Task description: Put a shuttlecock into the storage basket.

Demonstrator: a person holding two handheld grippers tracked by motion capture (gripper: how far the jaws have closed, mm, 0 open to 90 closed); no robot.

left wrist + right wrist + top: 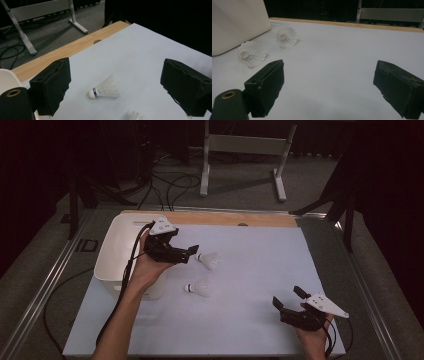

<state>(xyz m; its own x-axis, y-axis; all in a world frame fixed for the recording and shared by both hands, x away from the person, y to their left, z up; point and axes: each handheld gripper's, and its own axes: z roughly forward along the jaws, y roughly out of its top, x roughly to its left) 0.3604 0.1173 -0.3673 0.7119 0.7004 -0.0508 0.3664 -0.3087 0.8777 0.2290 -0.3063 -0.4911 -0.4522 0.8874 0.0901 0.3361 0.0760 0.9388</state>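
Observation:
Two white shuttlecocks lie on the pale blue mat [250,270]. The far shuttlecock [209,260] [105,90] [286,36] lies just beyond my left gripper [182,243] [117,75], whose jaws stand open around empty air above the mat. The near shuttlecock [200,288] [252,53] lies closer to the person, and its edge peeks in at the bottom of the left gripper view [132,116]. My right gripper [288,297] [329,75] is held open and empty near the mat's front right, well away from both shuttlecocks.
A white bin [117,252] [237,22] stands at the mat's left edge, under the left hand. A wooden table edge [215,217] [75,47] runs along the far side. Cables and a metal frame [245,145] are on the floor beyond.

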